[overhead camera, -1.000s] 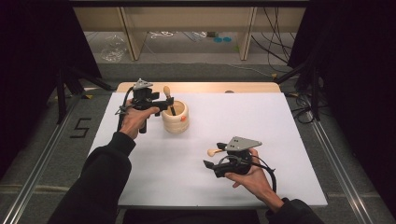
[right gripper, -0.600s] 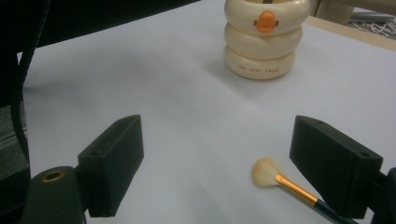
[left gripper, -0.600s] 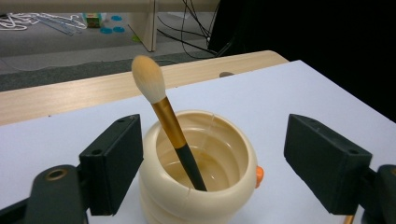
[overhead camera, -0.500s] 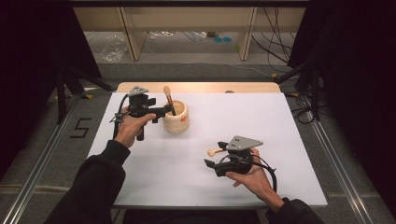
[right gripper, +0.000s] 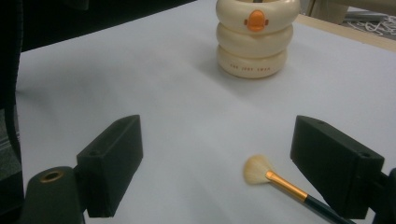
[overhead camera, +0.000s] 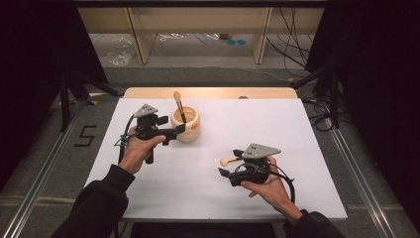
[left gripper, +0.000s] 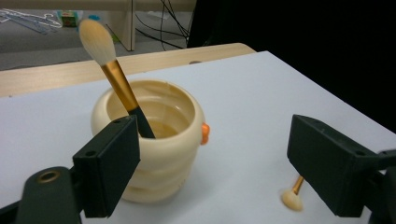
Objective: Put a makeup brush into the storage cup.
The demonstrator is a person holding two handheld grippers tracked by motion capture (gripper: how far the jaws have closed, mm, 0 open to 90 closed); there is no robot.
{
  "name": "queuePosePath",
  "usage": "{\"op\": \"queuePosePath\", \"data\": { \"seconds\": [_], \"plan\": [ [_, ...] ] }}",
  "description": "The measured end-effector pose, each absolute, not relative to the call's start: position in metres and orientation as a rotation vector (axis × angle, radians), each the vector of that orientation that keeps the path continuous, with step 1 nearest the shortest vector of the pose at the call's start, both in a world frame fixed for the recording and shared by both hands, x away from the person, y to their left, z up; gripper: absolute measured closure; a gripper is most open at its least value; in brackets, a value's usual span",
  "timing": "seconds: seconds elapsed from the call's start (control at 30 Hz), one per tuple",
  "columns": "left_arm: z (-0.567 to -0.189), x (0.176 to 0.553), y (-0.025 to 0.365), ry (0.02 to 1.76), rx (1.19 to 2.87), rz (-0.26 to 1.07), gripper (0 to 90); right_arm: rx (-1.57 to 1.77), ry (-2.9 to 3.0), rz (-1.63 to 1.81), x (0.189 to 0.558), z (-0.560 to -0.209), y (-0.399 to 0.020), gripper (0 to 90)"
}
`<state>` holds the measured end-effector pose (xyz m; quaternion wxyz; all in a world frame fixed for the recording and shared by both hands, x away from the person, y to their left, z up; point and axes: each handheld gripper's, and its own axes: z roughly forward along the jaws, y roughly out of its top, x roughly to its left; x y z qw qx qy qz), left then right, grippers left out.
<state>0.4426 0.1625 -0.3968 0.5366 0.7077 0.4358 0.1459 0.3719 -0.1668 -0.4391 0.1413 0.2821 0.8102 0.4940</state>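
Note:
A cream ringed cup point(overhead camera: 187, 127) with an orange duck face stands on the white mat. A make-up brush point(overhead camera: 178, 105) with a gold ferrule leans in it, bristles up. My left gripper point(overhead camera: 181, 130) sits at the cup's near-left side. Its jaws have just been opening and stand open with nothing gripped. In the left gripper view the cup point(left gripper: 154, 140) and brush point(left gripper: 112, 70) lie just beyond the left jaw. A second brush point(overhead camera: 227, 161) lies flat on the mat. My right gripper point(right gripper: 217, 163) is open, low over that brush point(right gripper: 275, 179), which lies near its right jaw.
The white mat point(overhead camera: 277, 129) covers a wooden table point(overhead camera: 208, 92) whose far edge shows. Shelving legs and cables stand on the floor behind. Black curtains flank both sides. A metal rail point(overhead camera: 44, 173) runs along the left.
My left gripper has let go of the brush, which stays leaning in the cup, and has drawn back toward the near side. The right hand has not moved.

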Motion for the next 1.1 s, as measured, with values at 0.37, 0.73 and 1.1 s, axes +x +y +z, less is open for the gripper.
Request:
{"op": "queuePosePath", "data": {
  "seconds": [0.37,0.73,1.1],
  "plan": [
    [-0.411,0.405,0.159,1.003,1.710,0.362,18.0,0.828,2.340,1.434,0.373,-0.441,-0.168,17.6],
    [-0.414,0.379,0.149,0.938,1.749,0.342,18.1,0.830,2.342,1.424,0.374,-0.441,-0.168,17.2],
    [-0.422,0.363,0.151,0.918,1.772,0.359,18.0,0.833,2.338,1.407,0.374,-0.440,-0.171,17.1]
  ]
}}
